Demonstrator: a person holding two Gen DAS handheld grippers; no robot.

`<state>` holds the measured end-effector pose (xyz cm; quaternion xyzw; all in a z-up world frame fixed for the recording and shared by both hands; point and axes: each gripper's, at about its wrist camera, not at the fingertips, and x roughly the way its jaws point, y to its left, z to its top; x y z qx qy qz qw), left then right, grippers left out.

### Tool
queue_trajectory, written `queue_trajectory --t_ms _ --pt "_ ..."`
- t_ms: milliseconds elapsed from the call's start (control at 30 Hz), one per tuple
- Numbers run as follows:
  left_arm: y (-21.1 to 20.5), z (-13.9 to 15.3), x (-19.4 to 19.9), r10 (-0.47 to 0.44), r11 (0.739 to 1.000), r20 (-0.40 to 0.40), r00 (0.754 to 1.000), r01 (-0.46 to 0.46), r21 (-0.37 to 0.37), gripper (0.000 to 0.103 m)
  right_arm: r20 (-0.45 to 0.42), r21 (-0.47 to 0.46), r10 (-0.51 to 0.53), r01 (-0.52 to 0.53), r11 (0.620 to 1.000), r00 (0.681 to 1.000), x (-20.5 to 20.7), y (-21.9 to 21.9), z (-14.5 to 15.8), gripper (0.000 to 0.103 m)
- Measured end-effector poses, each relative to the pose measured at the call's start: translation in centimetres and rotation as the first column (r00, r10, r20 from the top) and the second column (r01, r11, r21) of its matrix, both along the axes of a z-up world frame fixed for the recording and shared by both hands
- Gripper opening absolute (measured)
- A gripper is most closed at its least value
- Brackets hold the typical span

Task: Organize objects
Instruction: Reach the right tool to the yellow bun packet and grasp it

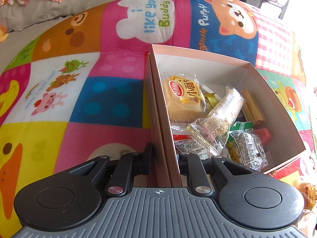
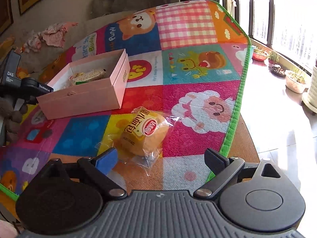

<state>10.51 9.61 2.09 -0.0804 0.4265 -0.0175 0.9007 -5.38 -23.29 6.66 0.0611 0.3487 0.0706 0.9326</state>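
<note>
Box: the pink box (image 1: 198, 57) lies on the colourful mat (image 1: 79, 91), its lid off, so that snacks can be dropped in from above. In the right wrist view it is to the left and well apart from the right gripper.
Box contents: a wrapped bun (image 1: 184, 99), a grain bar (image 1: 223, 111), some yellow sticks (image 1: 251, 107), a small red block (image 1: 262, 135) and other printed packets. They lie loosely, some over others.
Left gripper: the left gripper (image 1: 165, 156) is almost pressed together and pinches the near wall of the box, one finger outside and one inside. I judge that it holds the box steady while the other hand works.
Loose bun: a second wrapped bun (image 2: 144, 132) lies alone on the mat, outside the box. Probably it is the next thing to go in.
Right gripper: the right gripper (image 2: 163, 158) is spread wide and holds nothing. The bun lies just in front, between the lines of the two fingers, but the pads do not touch it. The wide opening fits such a fat, soft packet.
Risk: the wrapper is slippery and the bread is soft, so a hard squeeze may crush it.
Progress: the box is partly filled; at least this one bun is not yet inside.
</note>
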Motion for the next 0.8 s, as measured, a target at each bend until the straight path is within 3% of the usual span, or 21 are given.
queue_trajectory --t_ms 133,333,433,500,667,800 --pt "0.0 0.0 0.0 -0.001 1.0 -0.003 1.0 0.001 0.002 0.018 -0.005 0.031 -0.019 0.019 0.999 1.0 2.3 1.9 -0.2 0.099" --pt "0.0 0.1 0.1 -0.001 1.0 -0.01 1.0 0.001 0.004 0.018 -0.07 -0.025 -0.012 0.01 1.0 0.997 5.5 4.6 -1.8 0.098" --pt "0.0 0.1 0.1 -0.001 1.0 -0.008 1.0 0.001 0.004 0.018 -0.079 -0.084 0.032 -0.038 0.996 0.996 5.6 5.8 -1.7 0.079" --pt "0.0 0.1 0.1 0.0 1.0 -0.005 1.0 0.0 0.002 0.018 -0.1 -0.101 0.071 -0.081 0.992 0.992 5.2 6.3 -1.5 0.058" --pt "0.0 0.0 0.0 0.002 1.0 0.002 1.0 -0.002 -0.004 0.019 -0.173 -0.067 0.231 -0.246 0.967 0.957 3.3 8.0 -0.1 0.054" --pt "0.0 0.0 0.0 0.001 1.0 0.005 1.0 -0.001 -0.004 0.019 -0.129 -0.096 0.282 -0.295 0.951 0.951 2.9 9.3 3.0 0.053"
